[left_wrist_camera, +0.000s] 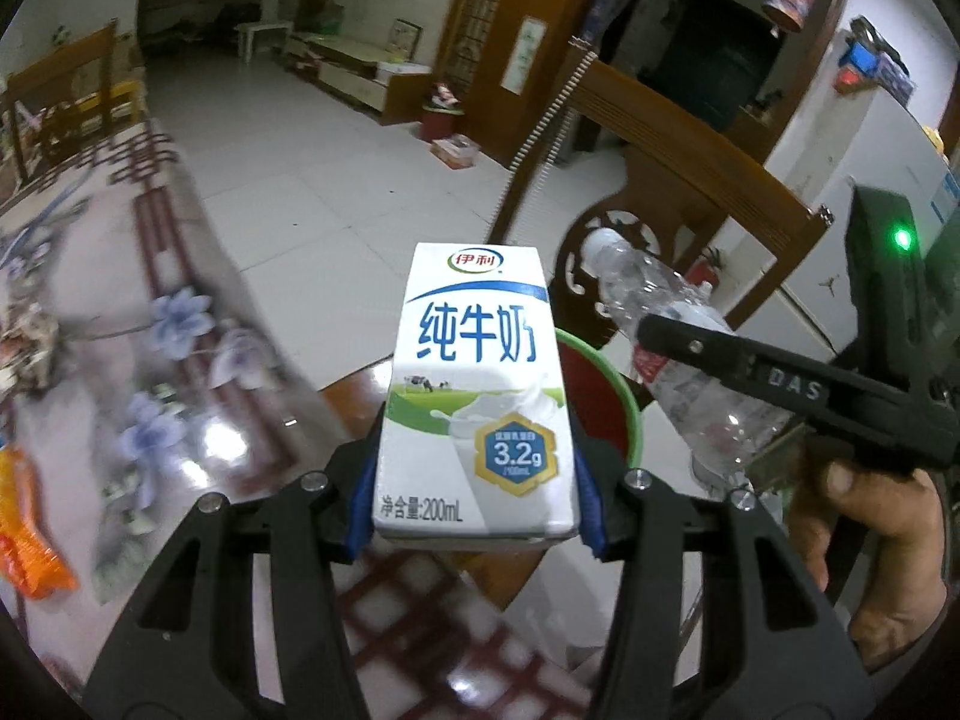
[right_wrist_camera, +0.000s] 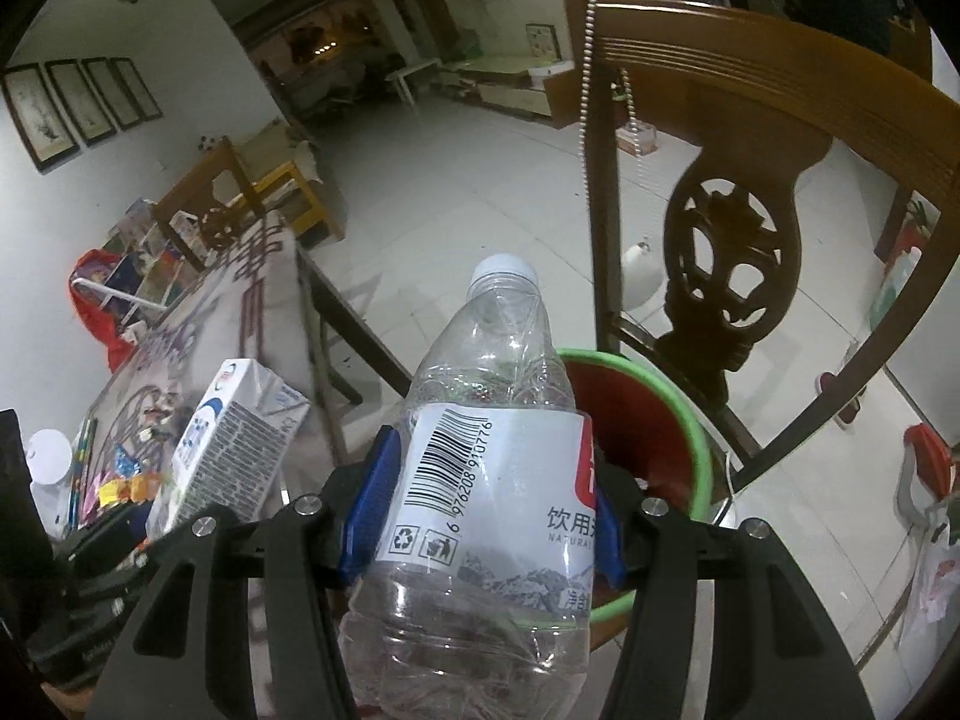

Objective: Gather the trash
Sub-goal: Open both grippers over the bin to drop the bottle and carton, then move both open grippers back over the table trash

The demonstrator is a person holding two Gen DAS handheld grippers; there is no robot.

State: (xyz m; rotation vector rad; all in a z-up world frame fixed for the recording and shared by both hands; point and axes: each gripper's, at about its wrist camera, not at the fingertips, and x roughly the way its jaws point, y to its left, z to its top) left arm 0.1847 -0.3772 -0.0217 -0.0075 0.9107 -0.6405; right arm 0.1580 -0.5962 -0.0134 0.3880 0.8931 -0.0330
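The left gripper [left_wrist_camera: 477, 504] is clamped on the lower part of a white milk carton [left_wrist_camera: 477, 396], its blue pads [left_wrist_camera: 364, 504] pressed against both side walls, the carton standing up along the fingers. The right gripper [right_wrist_camera: 480, 516] is likewise closed around the labelled waist of an empty clear plastic water bottle [right_wrist_camera: 486, 480], cap end pointing forward. Both pieces of trash hang near a green-rimmed red bin [right_wrist_camera: 690, 420], which sits just beyond the jaws at the table edge [left_wrist_camera: 354, 396] beside a carved wooden chair [right_wrist_camera: 732, 252]. The step in hand looks like carrying both items to the bin and dropping them in. To do it well, each item should be brought squarely over the mouth before the jaws widen; the bottle is long and angled, so its cap end should tip down inside the rim, otherwise it may catch the edge and roll out. The two grippers sit close together, so releasing one at a time would avoid a knock. In both views the held item covers much of the bin, so its depth and contents cannot be made out. The left view's tablecloth [left_wrist_camera: 180, 324] side is blurred, and an orange wrapper [left_wrist_camera: 27, 534] there is cut off by the frame edge.
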